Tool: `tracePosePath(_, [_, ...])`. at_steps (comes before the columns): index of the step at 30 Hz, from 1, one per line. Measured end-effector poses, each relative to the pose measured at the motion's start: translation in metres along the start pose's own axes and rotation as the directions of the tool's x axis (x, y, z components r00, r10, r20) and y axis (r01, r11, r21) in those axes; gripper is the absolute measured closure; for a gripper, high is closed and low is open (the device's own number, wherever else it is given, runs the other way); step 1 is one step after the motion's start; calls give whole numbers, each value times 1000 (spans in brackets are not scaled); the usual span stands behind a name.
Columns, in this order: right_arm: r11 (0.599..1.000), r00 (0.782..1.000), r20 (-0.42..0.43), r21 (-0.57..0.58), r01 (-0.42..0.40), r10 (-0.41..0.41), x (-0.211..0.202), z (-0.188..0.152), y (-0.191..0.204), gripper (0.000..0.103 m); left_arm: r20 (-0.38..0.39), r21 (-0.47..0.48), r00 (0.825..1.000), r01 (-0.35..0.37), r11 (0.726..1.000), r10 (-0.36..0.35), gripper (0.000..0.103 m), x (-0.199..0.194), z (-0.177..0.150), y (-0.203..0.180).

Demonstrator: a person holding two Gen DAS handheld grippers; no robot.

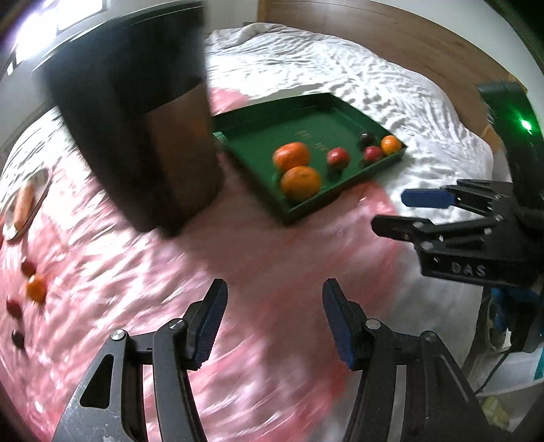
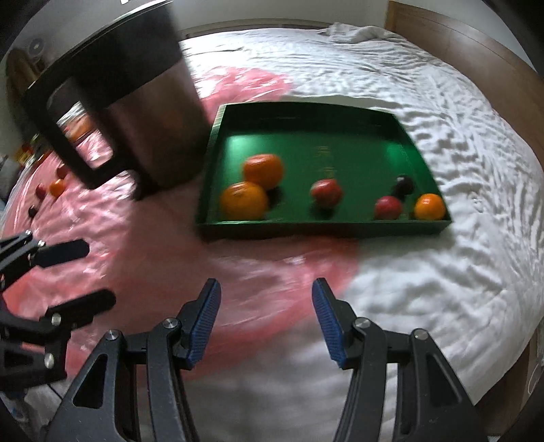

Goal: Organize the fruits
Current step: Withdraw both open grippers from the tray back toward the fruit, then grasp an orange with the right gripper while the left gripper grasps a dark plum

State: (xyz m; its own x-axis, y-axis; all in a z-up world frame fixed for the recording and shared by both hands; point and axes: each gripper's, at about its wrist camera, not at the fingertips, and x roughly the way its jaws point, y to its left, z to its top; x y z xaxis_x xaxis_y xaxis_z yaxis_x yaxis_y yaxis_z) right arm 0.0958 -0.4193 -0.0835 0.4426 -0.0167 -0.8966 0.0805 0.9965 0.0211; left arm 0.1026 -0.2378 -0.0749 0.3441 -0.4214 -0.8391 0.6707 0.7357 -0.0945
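Note:
A green tray [image 1: 340,108] [image 2: 340,112] lies on the bed and holds two large oranges [image 1: 301,182] [image 2: 244,200], a small orange [image 1: 391,144] [image 2: 429,206], two red fruits [image 1: 338,157] [image 2: 326,192] and a dark fruit [image 1: 367,137] [image 2: 404,183]. Loose fruits lie at the far left: a small orange [image 1: 36,288] [image 2: 57,187] and several small red and dark ones [image 1: 28,267]. My left gripper [image 1: 275,302] is open and empty over the pink cloth. My right gripper [image 2: 267,302] is open and empty, short of the tray; it also shows in the left wrist view [image 1: 391,212].
A tall dark metal container with a handle [image 1: 136,129] [image 2: 129,102] stands left of the tray. A silver plate [image 1: 37,200] with a carrot [image 1: 23,205] lies at the far left. A pink cloth [image 1: 255,272] covers part of the white bedsheet [image 2: 442,272]. A wooden headboard [image 1: 391,30] runs behind.

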Motion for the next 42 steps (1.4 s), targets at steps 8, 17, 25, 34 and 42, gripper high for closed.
tracePosePath(8, [991, 995, -28, -84, -103, 101, 2, -1, 65, 0, 4, -102, 996, -83, 991, 84, 51, -25, -33, 53])
tracePosePath(17, [960, 979, -56, -192, -205, 198, 3, 8, 140, 0, -21, -253, 982, -187, 949, 188, 51, -57, -80, 121])
tracePosePath(25, [913, 954, -33, -284, -294, 298, 8, 43, 209, 0, -38, -405, 945, -312, 859, 325, 51, -82, -107, 209])
tracePosePath(34, [860, 918, -17, -344, -377, 396, 43, 94, 291, 0, -32, -549, 928, -326, 770, 370, 51, -87, -122, 300])
tracePosePath(42, [852, 918, -49, -354, -385, 394, 84, 115, 325, 0, -40, -573, 923, -334, 749, 382, 51, -70, -125, 336])
